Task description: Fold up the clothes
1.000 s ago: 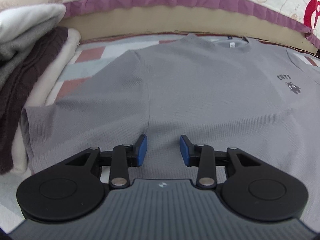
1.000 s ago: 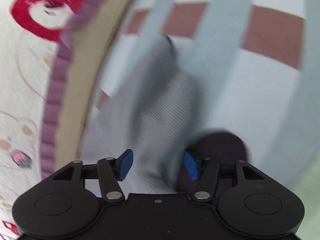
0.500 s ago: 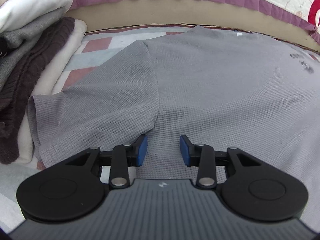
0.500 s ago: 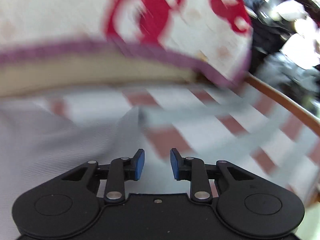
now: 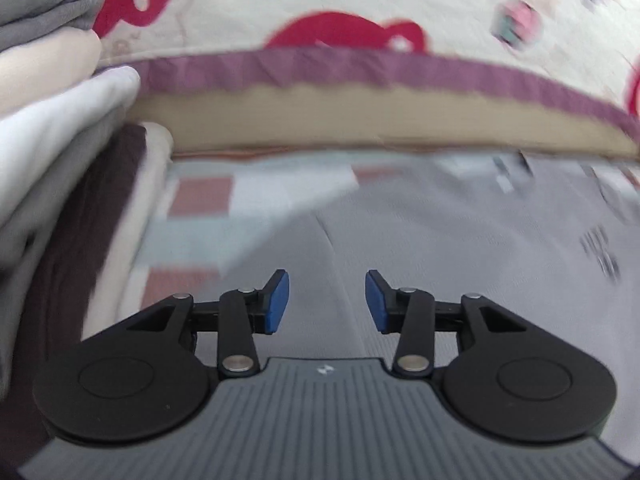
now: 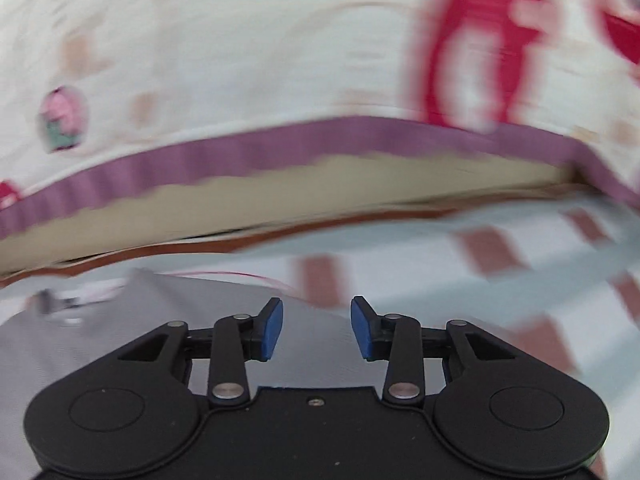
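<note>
A grey T-shirt (image 5: 460,248) lies flat on a checked sheet, blurred by motion. Its left shoulder seam runs down toward my left gripper (image 5: 327,302), which hovers over it with blue pads apart, jaws opening, nothing between them. In the right wrist view the shirt (image 6: 168,320) fills the lower left, its right shoulder edge slanting under my right gripper (image 6: 317,330). That gripper's jaws are opening too, with only cloth and sheet below the gap and nothing pinched.
A stack of folded clothes (image 5: 52,152), grey, cream, white and dark brown, stands at the left. A quilt with red prints and a purple hem (image 5: 360,68) overhangs a beige mattress edge (image 6: 280,200) at the back. Checked sheet (image 6: 520,272) lies bare to the right.
My left gripper moved up the shirt from below the sleeve to the shoulder seam and its pads spread a little. My right gripper rolled level and swung to the shirt's right shoulder, its jaws narrowing, then widening.
</note>
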`<action>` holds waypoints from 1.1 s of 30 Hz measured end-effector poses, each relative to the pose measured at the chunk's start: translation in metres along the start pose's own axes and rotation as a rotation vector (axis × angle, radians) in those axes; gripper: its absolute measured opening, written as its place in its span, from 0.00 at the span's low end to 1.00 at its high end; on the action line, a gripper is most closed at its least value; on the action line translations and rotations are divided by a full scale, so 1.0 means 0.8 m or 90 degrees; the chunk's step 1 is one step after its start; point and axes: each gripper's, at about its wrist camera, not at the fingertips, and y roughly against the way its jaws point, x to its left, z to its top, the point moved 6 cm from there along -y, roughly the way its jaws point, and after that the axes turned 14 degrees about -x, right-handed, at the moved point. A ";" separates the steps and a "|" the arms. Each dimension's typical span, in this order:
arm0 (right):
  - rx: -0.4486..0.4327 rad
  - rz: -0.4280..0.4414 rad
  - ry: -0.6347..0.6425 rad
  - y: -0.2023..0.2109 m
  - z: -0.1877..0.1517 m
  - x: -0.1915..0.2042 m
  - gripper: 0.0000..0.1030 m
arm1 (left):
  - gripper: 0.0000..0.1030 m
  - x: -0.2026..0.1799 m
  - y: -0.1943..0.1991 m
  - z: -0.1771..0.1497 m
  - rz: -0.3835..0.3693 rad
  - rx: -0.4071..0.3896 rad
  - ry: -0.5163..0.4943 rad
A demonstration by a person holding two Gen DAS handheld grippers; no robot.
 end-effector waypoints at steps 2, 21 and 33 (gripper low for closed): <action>0.004 0.043 0.039 -0.026 0.021 0.043 0.41 | 0.40 0.004 -0.034 0.015 -0.031 -0.006 0.058; 0.168 0.070 -0.009 -0.167 -0.019 0.218 0.66 | 0.48 -0.012 -0.144 0.002 -0.047 0.030 -0.016; -0.034 0.031 0.059 -0.108 -0.013 0.228 0.08 | 0.04 -0.035 -0.137 -0.010 -0.066 -0.004 -0.135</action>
